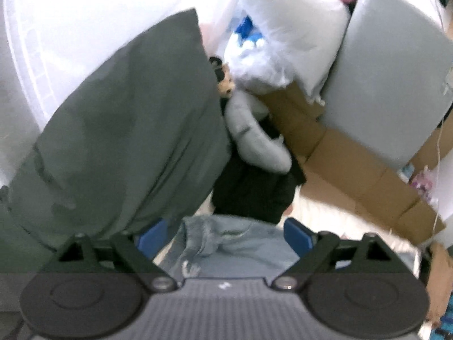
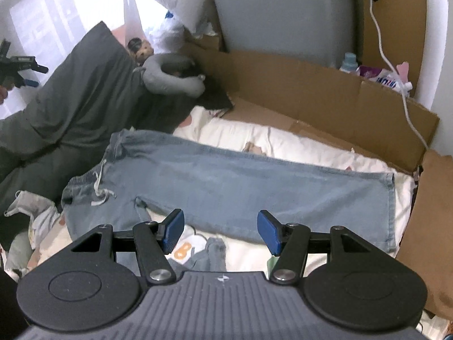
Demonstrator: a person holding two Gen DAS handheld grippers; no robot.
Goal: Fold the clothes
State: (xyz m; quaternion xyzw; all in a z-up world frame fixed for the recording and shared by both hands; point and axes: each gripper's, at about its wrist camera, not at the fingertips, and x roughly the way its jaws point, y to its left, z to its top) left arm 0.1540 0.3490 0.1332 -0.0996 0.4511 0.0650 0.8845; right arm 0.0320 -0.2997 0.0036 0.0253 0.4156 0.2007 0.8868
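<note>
Right wrist view shows one pair of light blue jeans [image 2: 226,175] spread on a bed [image 2: 297,138], waistband to the left with a white drawstring [image 2: 99,189], one leg stretched flat to the right as far as its hem. The second leg is mostly hidden: only a bunched bit shows near the camera, cut off by the gripper body. The right gripper [image 2: 220,232] hovers over that near edge, its two blue fingers [image 2: 174,231] released and apart, nothing pressed between them.

In the left wrist view the picture is blurred; the left gripper [image 1: 223,233] has its fingers [image 1: 297,233] spread wide and released, with a rumpled part of the jeans [image 1: 232,243] below them. The left finger is partly covered by one dark grey pillow [image 1: 127,130].

Farther off lie one grey neck pillow [image 2: 170,79], a small plush toy [image 2: 140,49] half hidden behind it, and black cloth [image 1: 252,189] I cannot identify. Flattened cardboard [image 2: 325,90] lines the far and right sides of the bed. One white cable [image 2: 396,70] hangs across it.
</note>
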